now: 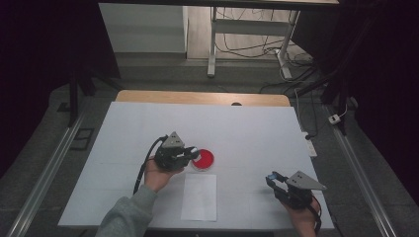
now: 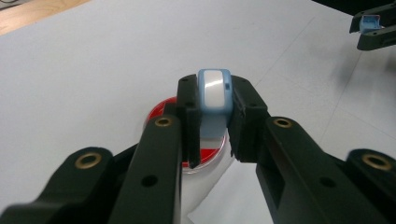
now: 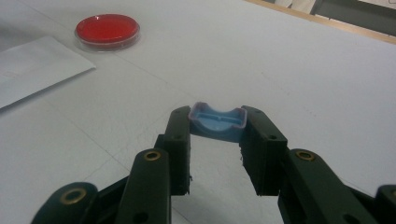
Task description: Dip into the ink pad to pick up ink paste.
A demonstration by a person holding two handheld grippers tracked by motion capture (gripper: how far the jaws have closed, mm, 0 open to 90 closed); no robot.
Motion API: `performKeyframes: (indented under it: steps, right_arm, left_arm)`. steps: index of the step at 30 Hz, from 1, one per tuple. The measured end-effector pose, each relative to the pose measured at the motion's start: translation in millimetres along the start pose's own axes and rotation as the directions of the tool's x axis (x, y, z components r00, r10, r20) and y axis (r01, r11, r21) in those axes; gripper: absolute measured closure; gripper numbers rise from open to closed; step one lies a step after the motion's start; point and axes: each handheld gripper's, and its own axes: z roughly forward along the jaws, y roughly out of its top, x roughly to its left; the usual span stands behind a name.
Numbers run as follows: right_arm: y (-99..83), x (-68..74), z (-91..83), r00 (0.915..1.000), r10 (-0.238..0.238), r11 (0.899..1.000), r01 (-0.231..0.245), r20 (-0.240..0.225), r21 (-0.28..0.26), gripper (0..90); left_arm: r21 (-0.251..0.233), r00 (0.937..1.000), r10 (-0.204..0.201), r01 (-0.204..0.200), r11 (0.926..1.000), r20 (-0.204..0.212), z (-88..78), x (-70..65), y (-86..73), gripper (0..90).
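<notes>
A round clear dish with red filling point(image 1: 204, 159) lies mid-table, also in the left gripper view point(image 2: 158, 110) and the right gripper view point(image 3: 107, 29). My left gripper point(image 1: 193, 154) point(image 2: 214, 95) hovers just over the dish's left rim, shut on a small blue piece with a white face point(image 2: 213, 86). My right gripper point(image 1: 273, 178) point(image 3: 217, 114) sits near the front right, shut on a small blue cap point(image 3: 217, 122) with its hollow side up. The left gripper view shows that cap point(image 2: 369, 22) far off at top right.
A white sheet of paper point(image 1: 199, 196) point(image 3: 32, 65) lies in front of the dish, near the table's front edge. A white cover point(image 1: 247, 128) spreads over the table, with a wooden strip point(image 1: 197, 97) at the far edge. Metal rails run along both sides.
</notes>
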Motion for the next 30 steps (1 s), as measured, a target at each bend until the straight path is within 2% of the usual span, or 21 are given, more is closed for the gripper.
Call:
performKeyframes:
  steps: [30]
  right_arm:
    - [0.0, 0.4, -0.1, 1.0, -0.001, 1.0, 0.001, -0.001, 0.001, 64.3]
  left_arm:
    - [-0.006, 0.9971, 0.042, -0.042, 0.9991, 0.064, -23.2, -14.9, -7.1, 75.8]
